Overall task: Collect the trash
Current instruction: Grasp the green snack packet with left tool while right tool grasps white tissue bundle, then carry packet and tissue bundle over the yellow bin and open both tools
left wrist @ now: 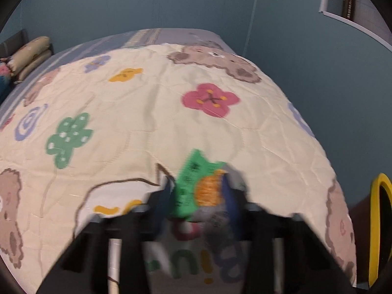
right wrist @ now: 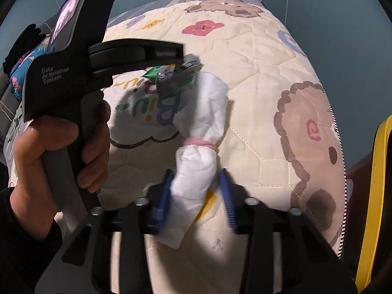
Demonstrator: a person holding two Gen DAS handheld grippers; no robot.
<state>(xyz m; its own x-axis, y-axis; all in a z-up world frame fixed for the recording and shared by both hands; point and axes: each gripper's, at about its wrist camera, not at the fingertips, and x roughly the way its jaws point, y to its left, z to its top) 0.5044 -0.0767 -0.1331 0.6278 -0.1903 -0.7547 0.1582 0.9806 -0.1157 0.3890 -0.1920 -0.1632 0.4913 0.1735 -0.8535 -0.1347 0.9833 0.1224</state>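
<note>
A green snack wrapper [left wrist: 196, 183] with an orange patch sits clamped between the blue pads of the left tongs [left wrist: 199, 191], just above a cream quilt [left wrist: 152, 112] printed with flowers and bears; this view is motion-blurred, so the wrapper's print cannot be read. The right wrist view shows what the left cannot: the left tongs [right wrist: 182, 69] from the side, gripped by a person's hand [right wrist: 61, 147], with the wrapper [right wrist: 171, 78] pinched at their tip and a silver inner face showing. In that same view the right tongs [right wrist: 198, 191] are clenched on a white tissue bundle [right wrist: 201, 147] tied at its middle with a pink band [right wrist: 199, 142]; the bundle stretches from between the blue pads forward to just beside the wrapper. The bundle's lower end is partly hidden by the tongs' black frame. To the right of both tongs a yellow rim [right wrist: 374, 196] is cut off at the edge; what it belongs to, and anything inside it, cannot be made out. Folded pillows [left wrist: 29, 56] lie far off to the left.
</note>
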